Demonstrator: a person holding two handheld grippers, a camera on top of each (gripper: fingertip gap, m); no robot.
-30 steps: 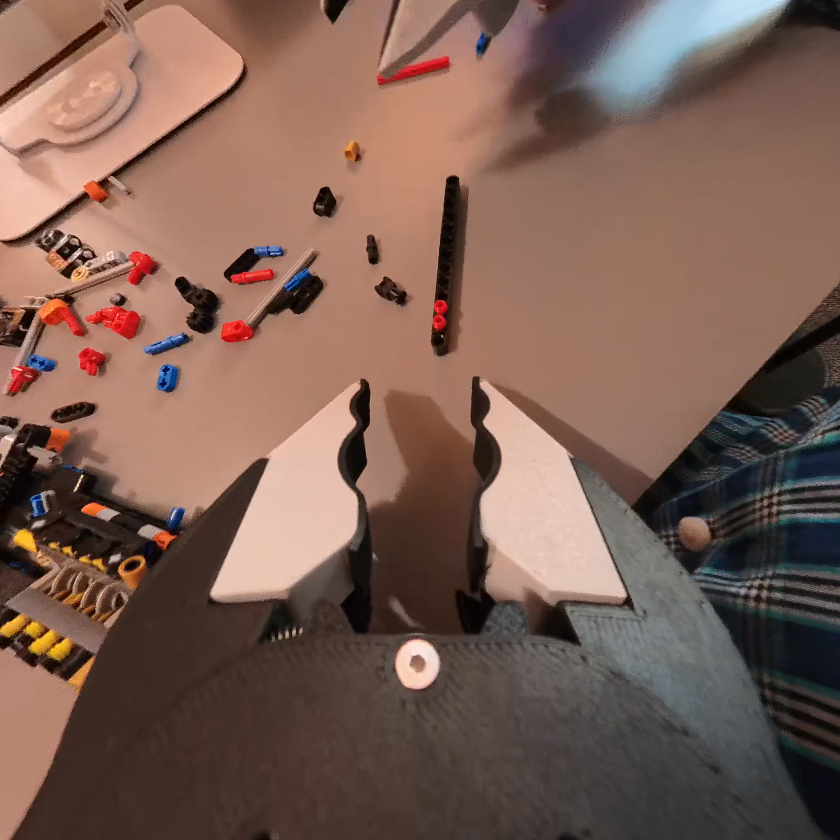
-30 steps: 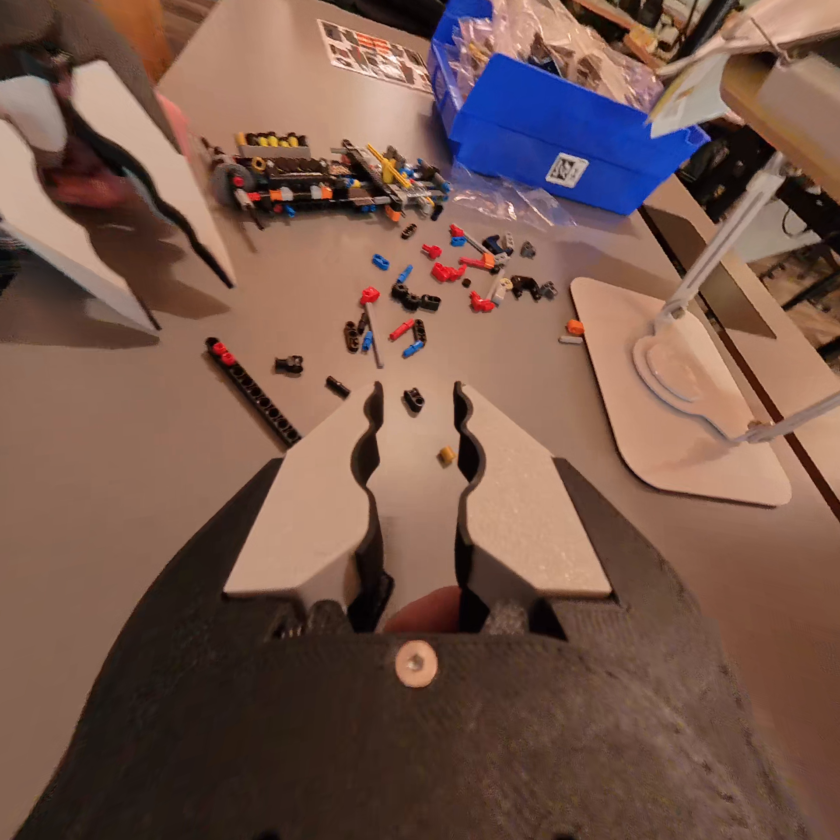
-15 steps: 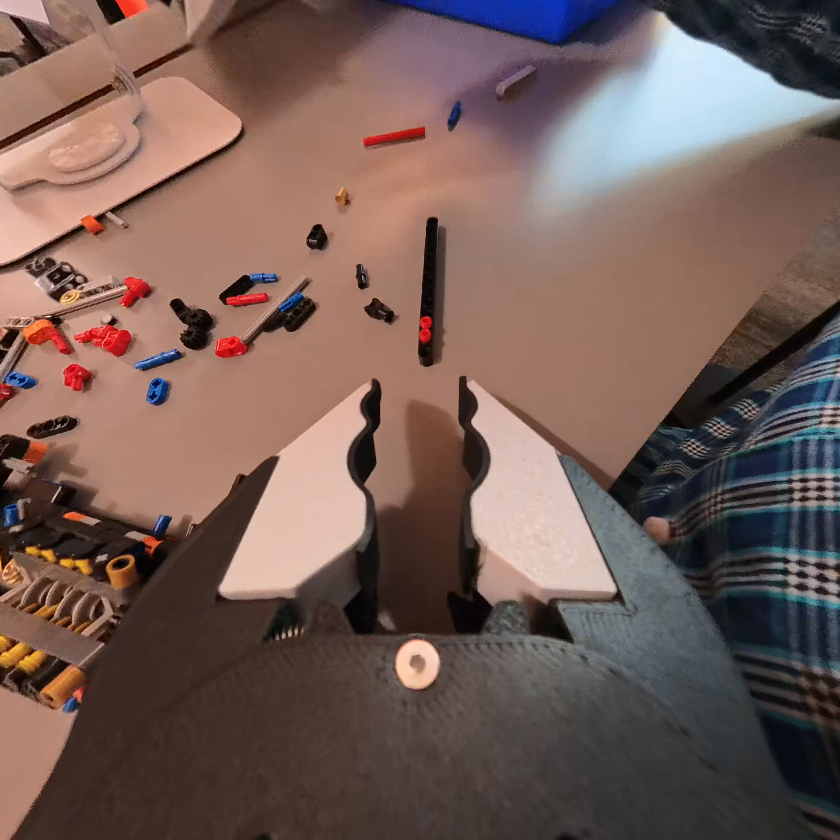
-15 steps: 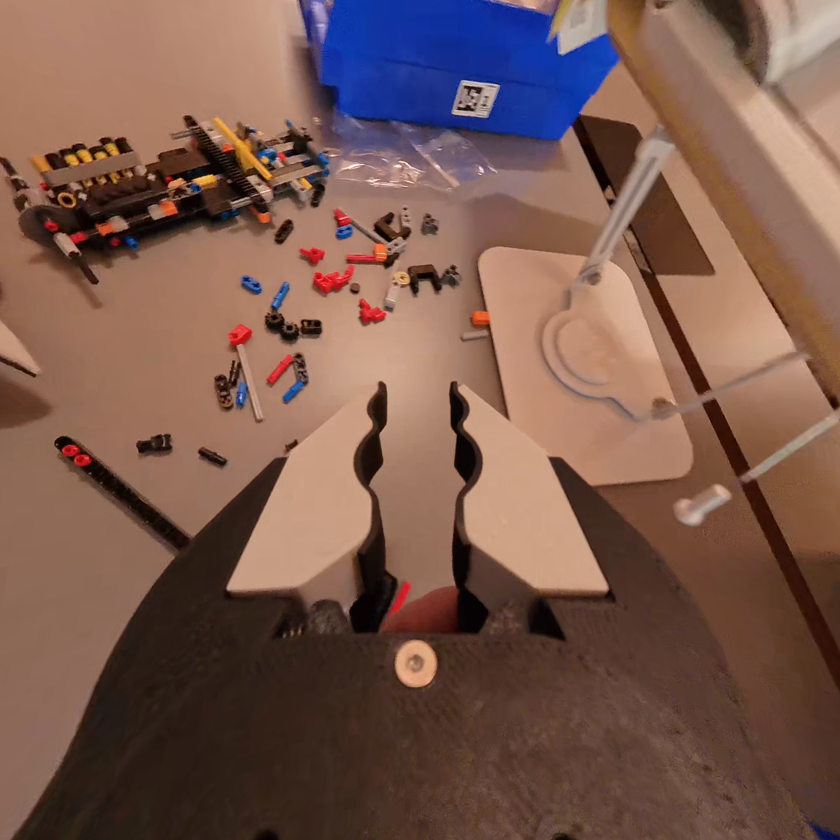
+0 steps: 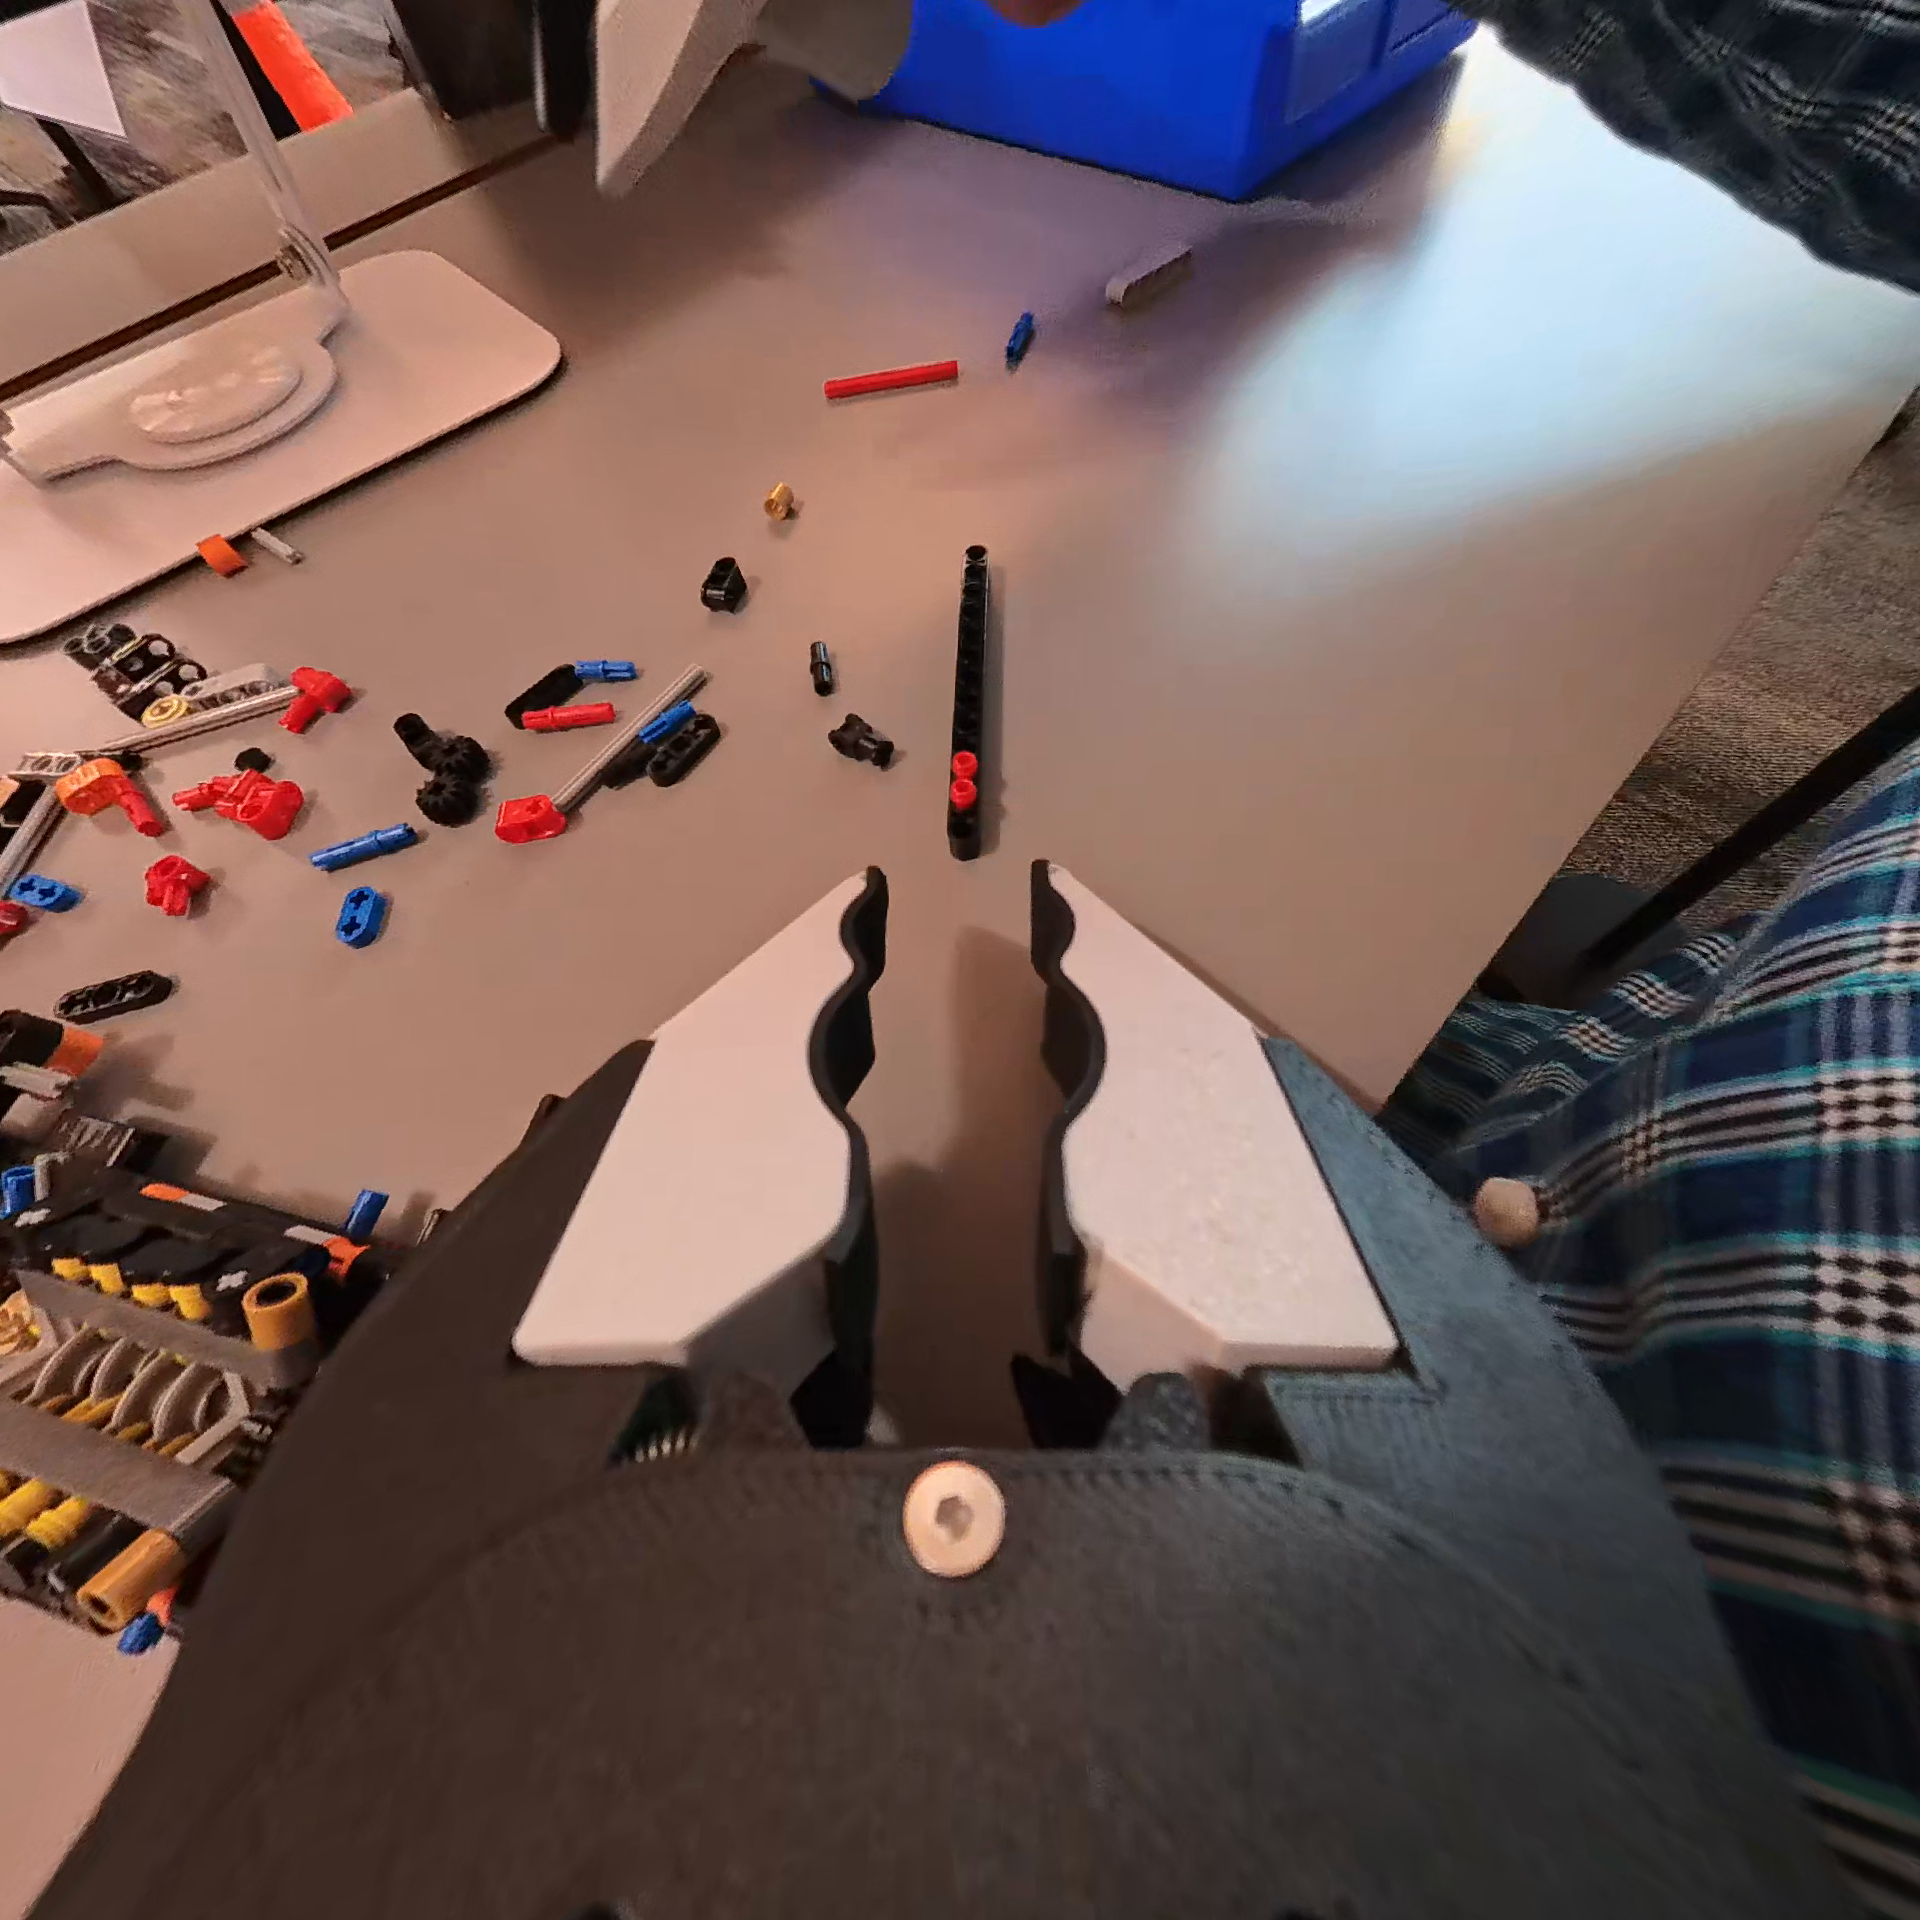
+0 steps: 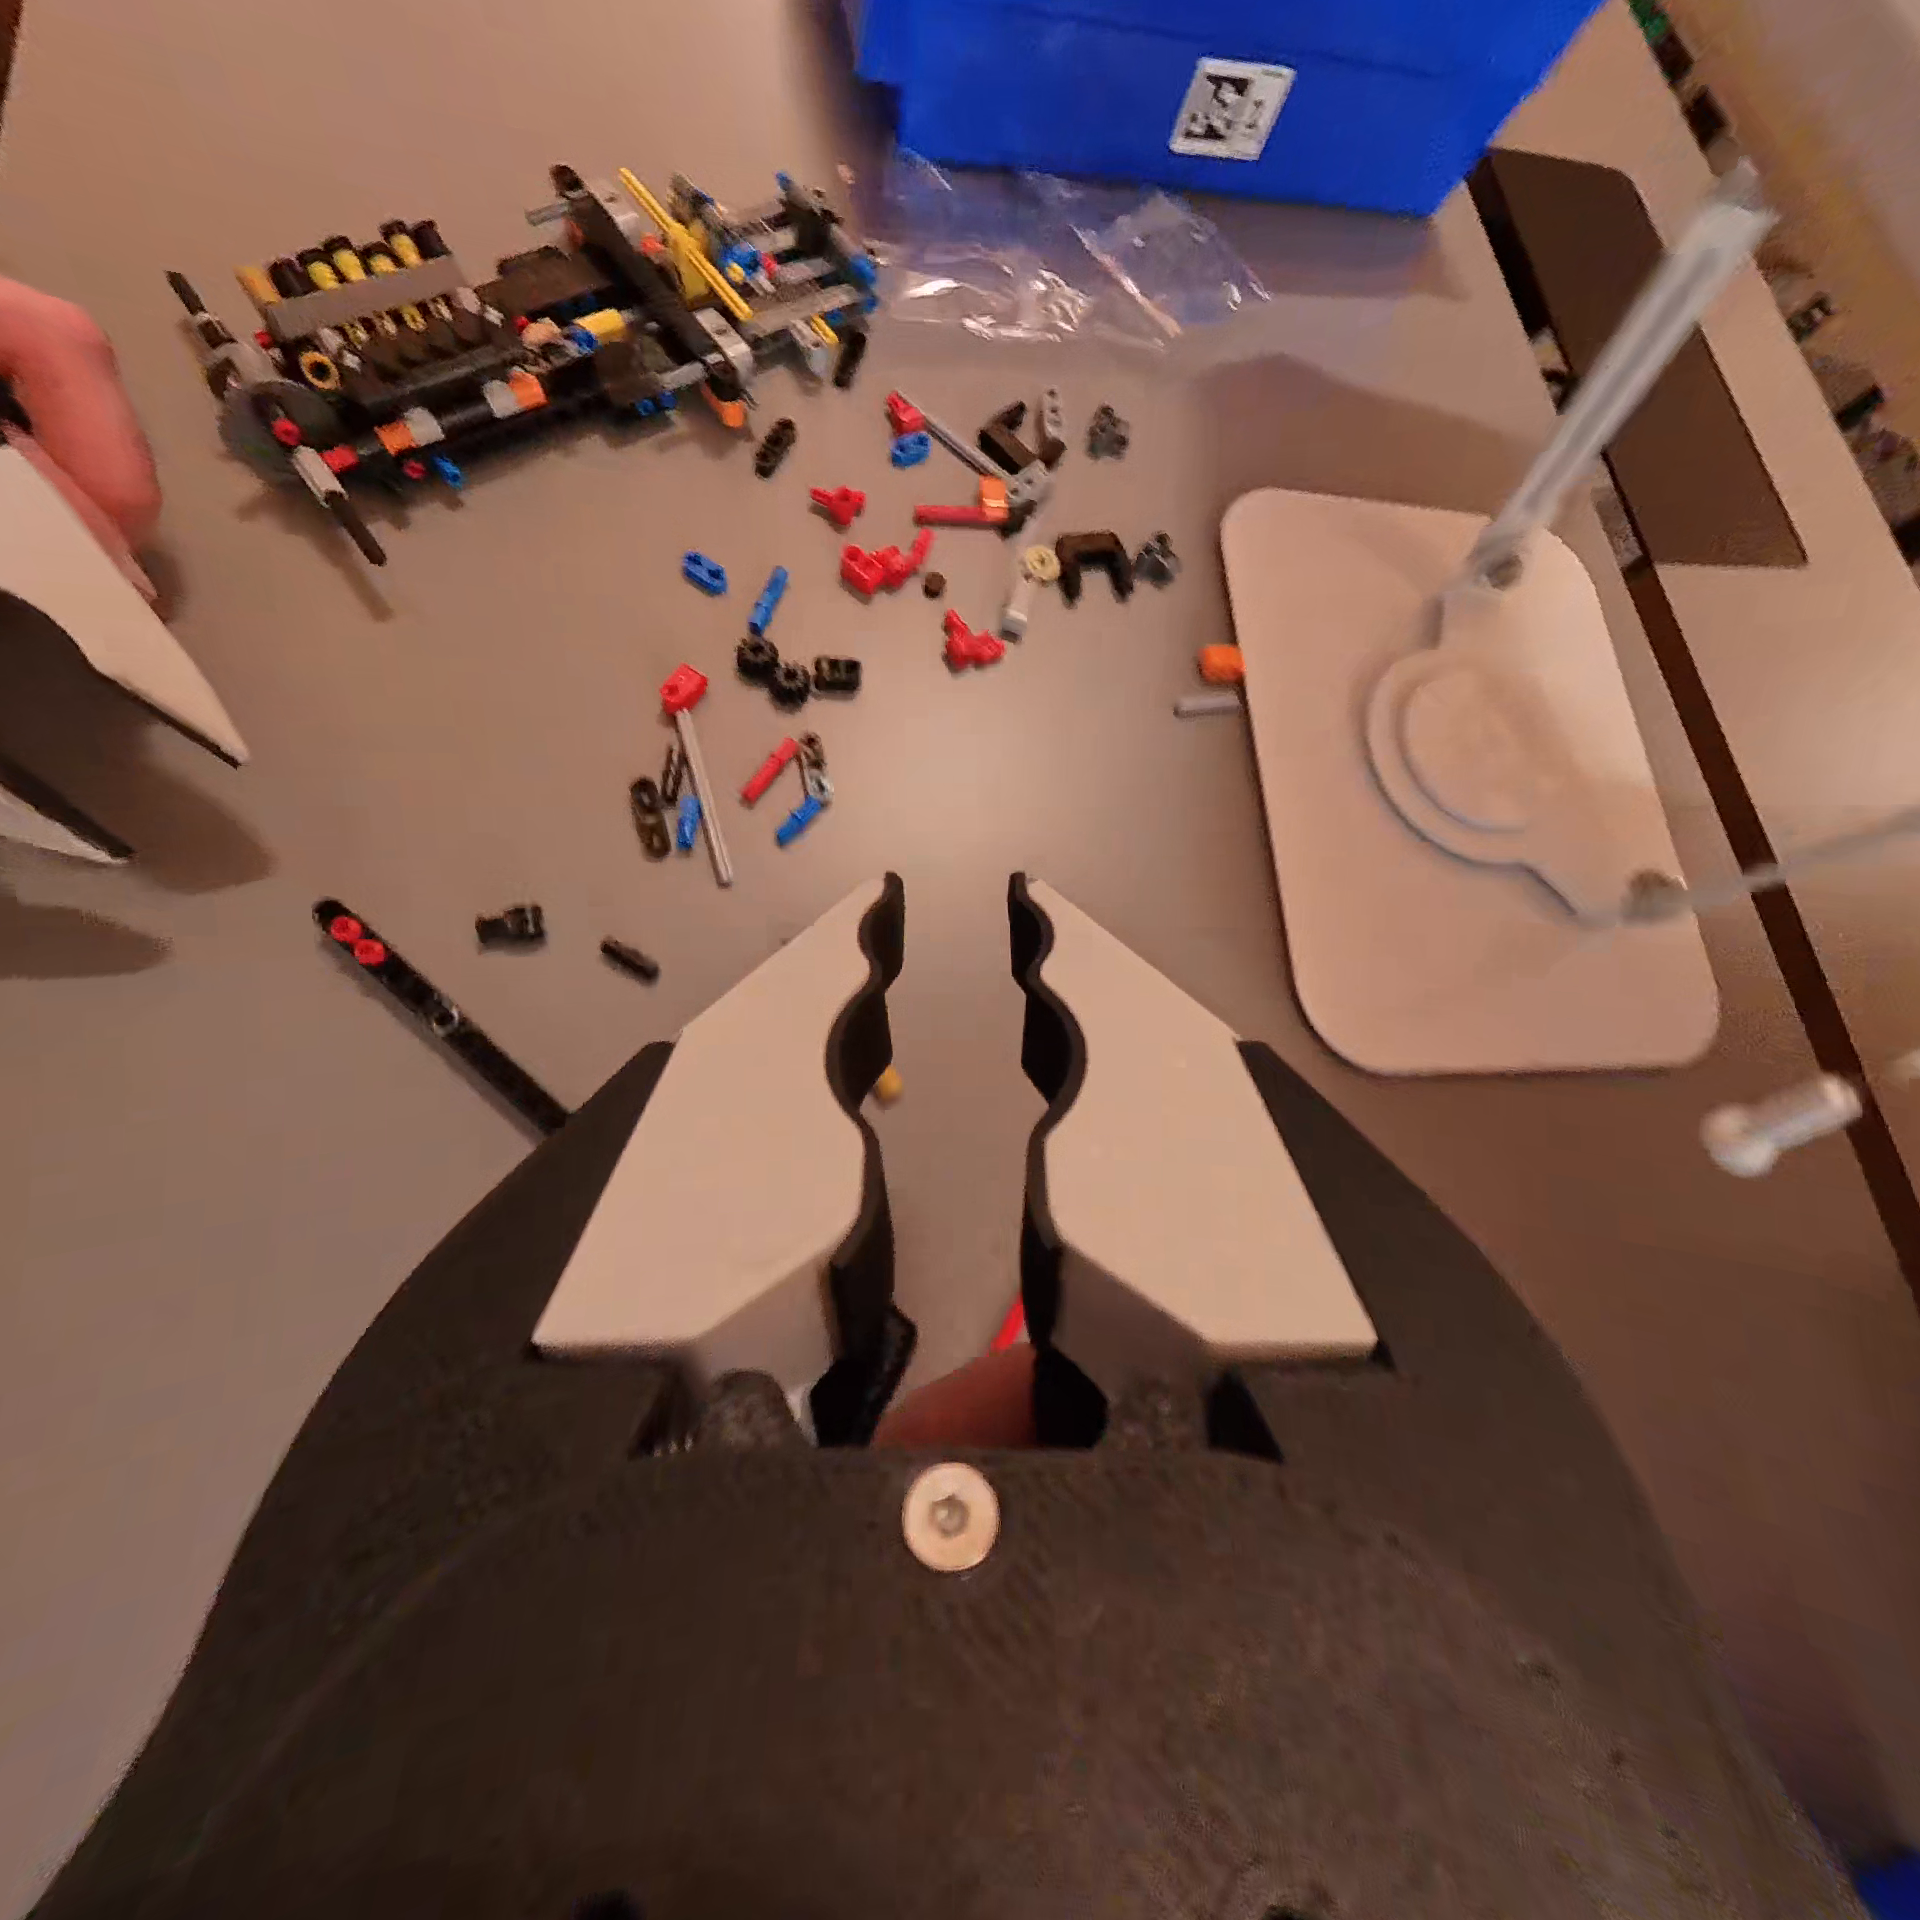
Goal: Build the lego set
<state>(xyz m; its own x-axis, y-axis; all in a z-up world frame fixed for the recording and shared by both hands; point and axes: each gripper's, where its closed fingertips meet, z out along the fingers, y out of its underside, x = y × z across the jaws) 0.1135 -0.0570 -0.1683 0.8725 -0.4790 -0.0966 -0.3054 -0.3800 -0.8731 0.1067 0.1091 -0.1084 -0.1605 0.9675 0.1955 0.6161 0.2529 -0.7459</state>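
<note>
We held both tongs, left (image 5: 958, 883) and right (image 6: 954, 894), apart and empty; lining up squarely over the black beam (image 5: 968, 707) seemed wisest.

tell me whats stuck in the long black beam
Two red pins sit in holes near one end of the long black beam; its far end is hidden under the right fingers in the right view.
</note>
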